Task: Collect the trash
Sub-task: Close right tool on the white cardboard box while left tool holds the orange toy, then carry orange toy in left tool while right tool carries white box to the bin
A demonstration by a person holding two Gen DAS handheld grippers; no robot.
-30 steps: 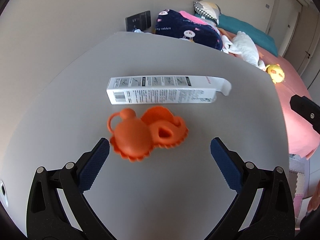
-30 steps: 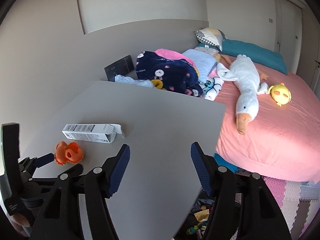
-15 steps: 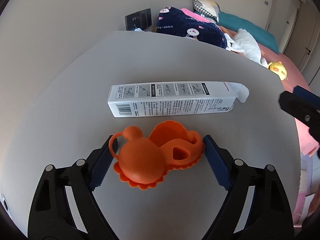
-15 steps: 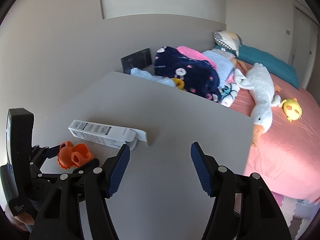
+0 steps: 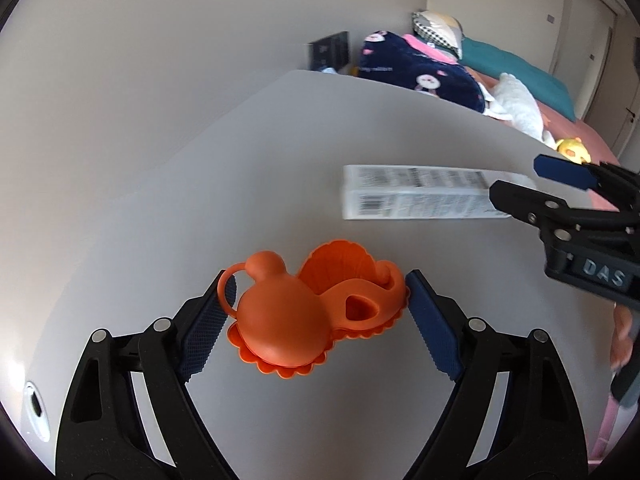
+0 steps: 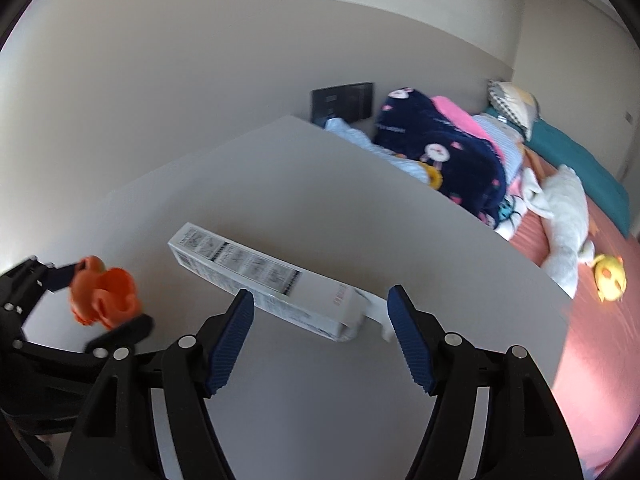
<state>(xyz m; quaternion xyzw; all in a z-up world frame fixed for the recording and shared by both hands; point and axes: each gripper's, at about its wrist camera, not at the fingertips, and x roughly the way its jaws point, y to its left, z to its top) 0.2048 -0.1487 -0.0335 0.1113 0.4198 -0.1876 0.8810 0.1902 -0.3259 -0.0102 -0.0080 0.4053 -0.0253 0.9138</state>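
Orange toy clamped in left claw (table), carton beyond

- We are in a home bedroom: a bed with a salmon-pink sheet fills the right side of both views.
- On it we see a teal pillow, a checked cushion, a navy blanket printed with cartoon rabbits, a white goose plush and a small yellow plush.
- We work at a plain grey table beside the bed, against a bare beige wall.
- A closed door stands beyond the bed.
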